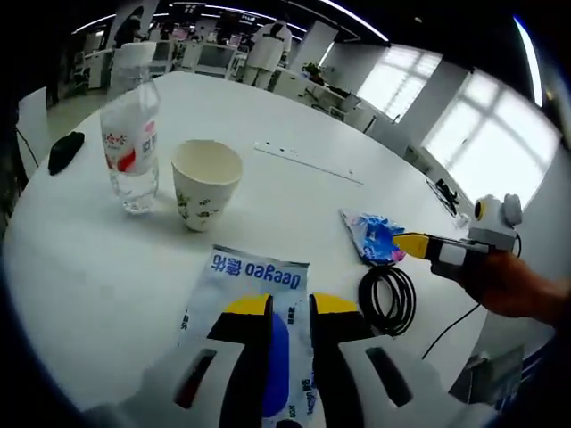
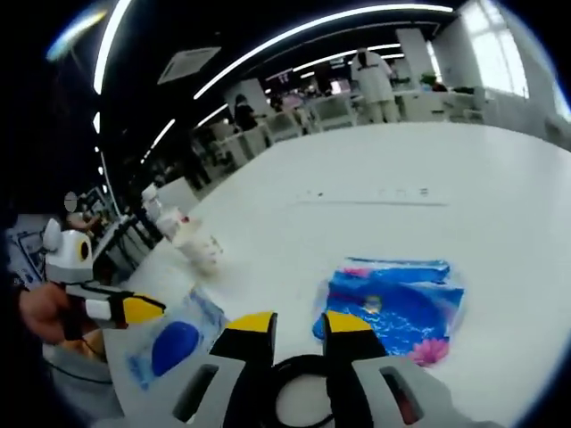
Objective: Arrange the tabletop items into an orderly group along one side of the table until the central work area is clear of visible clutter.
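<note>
- The left gripper (image 1: 290,308) is held over the white and blue wipes packet (image 1: 254,308); its jaws stand slightly apart with nothing between them.
- The right gripper (image 2: 291,323) is held above the coiled black cable (image 2: 299,392), beside the blue snack bag (image 2: 397,308); its jaws are also apart.
- The water bottle (image 1: 131,143) and paper cup (image 1: 205,183) are seen standing together on the white table (image 1: 294,116), further back.

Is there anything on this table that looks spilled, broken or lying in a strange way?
Nothing is spilled or visibly damaged. The water bottle and paper cup stand upright beside each other. The white wipes pack, blue packet and coiled black cable lie flat but scattered at different angles, not yet grouped along one side.
</note>
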Tool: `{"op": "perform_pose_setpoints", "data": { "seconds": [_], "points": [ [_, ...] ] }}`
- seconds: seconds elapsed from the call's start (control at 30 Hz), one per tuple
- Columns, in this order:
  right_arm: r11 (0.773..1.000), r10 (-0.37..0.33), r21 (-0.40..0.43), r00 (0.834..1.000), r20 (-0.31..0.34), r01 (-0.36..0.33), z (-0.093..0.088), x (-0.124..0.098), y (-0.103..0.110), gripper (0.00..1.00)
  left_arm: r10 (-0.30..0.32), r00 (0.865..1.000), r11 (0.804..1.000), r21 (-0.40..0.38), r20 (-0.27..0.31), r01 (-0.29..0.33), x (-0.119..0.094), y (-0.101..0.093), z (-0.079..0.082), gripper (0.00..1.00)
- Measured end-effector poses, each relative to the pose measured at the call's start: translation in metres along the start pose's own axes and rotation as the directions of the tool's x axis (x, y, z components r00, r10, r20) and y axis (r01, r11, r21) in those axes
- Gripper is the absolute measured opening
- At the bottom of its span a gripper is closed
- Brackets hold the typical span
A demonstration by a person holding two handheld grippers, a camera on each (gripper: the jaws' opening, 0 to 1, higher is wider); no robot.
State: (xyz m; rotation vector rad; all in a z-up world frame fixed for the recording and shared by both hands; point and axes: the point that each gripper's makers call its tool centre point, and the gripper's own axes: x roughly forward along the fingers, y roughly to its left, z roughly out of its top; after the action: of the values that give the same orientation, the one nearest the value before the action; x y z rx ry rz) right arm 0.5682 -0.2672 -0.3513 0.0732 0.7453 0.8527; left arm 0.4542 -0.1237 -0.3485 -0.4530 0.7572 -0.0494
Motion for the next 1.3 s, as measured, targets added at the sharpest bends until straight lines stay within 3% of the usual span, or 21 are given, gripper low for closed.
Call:
{"op": "perform_pose_setpoints", "data": {
  "seconds": [0.13,0.33,0.43,0.6,0.73,0.8,1.03,1.1,1.2,1.3],
  "points": [
    [1.000,0.023,-0.017,0.999,-0.022,-0.024,-0.004,0.006,0.014,0.19,0.036,0.999,0.998,-0.058,0.007,-0.036,-0.020,0.018,-0.014,0.12],
    [0.996,0.067,-0.062,0.996,-0.058,-0.071,-0.008,0.017,0.037,0.18,0.063,0.998,0.995,-0.082,0.002,-0.063,-0.042,0.031,-0.032,0.13],
    [0.994,0.077,-0.077,0.994,-0.073,-0.083,-0.011,0.019,0.051,0.18,0.075,0.997,0.992,-0.101,0.007,-0.074,-0.052,0.031,-0.041,0.13],
    [0.987,0.103,-0.111,0.988,-0.115,-0.116,-0.015,0.021,0.057,0.18,0.079,0.997,0.989,-0.122,-0.003,-0.079,-0.062,0.031,-0.054,0.13],
    [0.971,0.143,-0.162,0.968,-0.205,-0.177,-0.027,0.022,0.065,0.18,0.101,0.995,0.983,-0.154,-0.010,-0.102,-0.074,0.030,-0.067,0.13],
    [0.964,0.143,-0.188,0.962,-0.231,-0.189,-0.030,0.024,0.065,0.19,0.118,0.993,0.981,-0.152,-0.014,-0.119,-0.074,0.034,-0.068,0.13],
    [0.928,0.159,-0.277,0.938,-0.309,-0.249,-0.028,0.038,0.079,0.20,0.148,0.988,0.959,-0.241,-0.030,-0.151,-0.088,0.036,-0.091,0.14],
    [0.919,0.148,-0.297,0.926,-0.347,-0.258,-0.030,0.039,0.073,0.21,0.163,0.986,0.948,-0.270,-0.041,-0.168,-0.087,0.038,-0.096,0.15],
    [0.915,0.156,-0.298,0.921,-0.357,-0.270,-0.027,0.047,0.078,0.23,0.170,0.984,0.919,-0.354,-0.043,-0.174,-0.089,0.036,-0.103,0.16],
    [0.892,0.165,-0.331,0.903,-0.396,-0.308,-0.028,0.052,0.091,0.25,0.172,0.984,0.912,-0.368,-0.054,-0.180,-0.087,0.034,-0.110,0.16]
  ]
}}
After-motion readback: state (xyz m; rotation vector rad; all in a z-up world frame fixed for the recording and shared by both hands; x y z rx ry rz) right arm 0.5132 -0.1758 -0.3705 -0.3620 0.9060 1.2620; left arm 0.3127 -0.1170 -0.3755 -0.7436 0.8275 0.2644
